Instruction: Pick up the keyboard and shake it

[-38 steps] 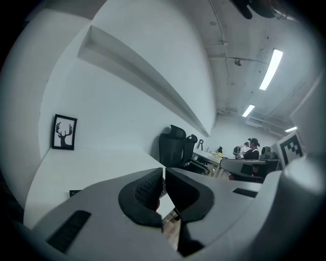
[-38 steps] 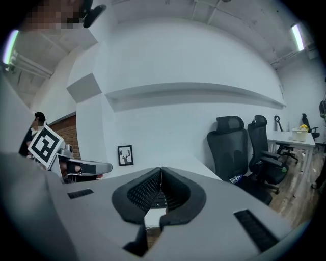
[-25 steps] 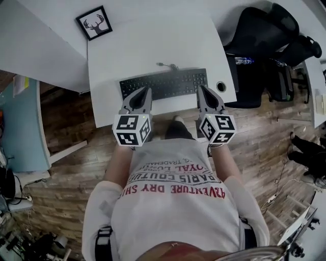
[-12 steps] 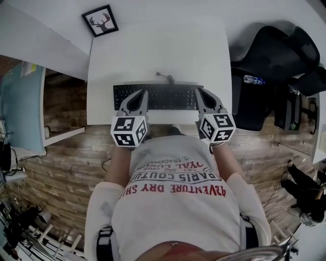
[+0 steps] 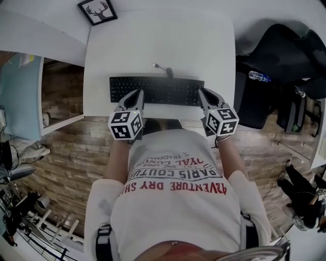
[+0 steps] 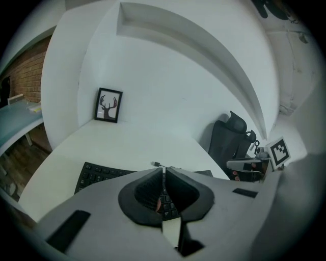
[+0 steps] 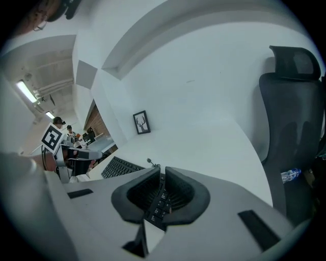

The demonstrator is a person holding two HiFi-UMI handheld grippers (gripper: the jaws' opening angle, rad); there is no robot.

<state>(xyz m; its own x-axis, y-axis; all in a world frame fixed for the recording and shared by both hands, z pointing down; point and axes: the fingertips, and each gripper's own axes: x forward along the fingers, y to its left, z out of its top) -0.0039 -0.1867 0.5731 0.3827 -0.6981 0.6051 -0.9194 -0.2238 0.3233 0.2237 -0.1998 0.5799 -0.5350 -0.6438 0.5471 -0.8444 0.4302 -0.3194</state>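
Black keyboard [image 5: 155, 90] lies flat on the white tabletop [image 5: 158, 41], centre frame in the head view, long side parallel to the near edge. Its cable [image 5: 162, 69] leaves the far edge. Left gripper [image 5: 138, 93] is over the keyboard's lower left portion, and right gripper [image 5: 200, 92] is over its lower right end. Both gripper views show the fingers pressed together at the tips, pinching nothing, with keys visible beyond them. Contact with the keyboard cannot be confirmed. Framed deer picture [image 5: 97, 11] stands at the upper left of the tabletop. Black office chair [image 5: 285, 56] is at upper right, off the tabletop, with a water bottle [image 5: 260, 76] near it.
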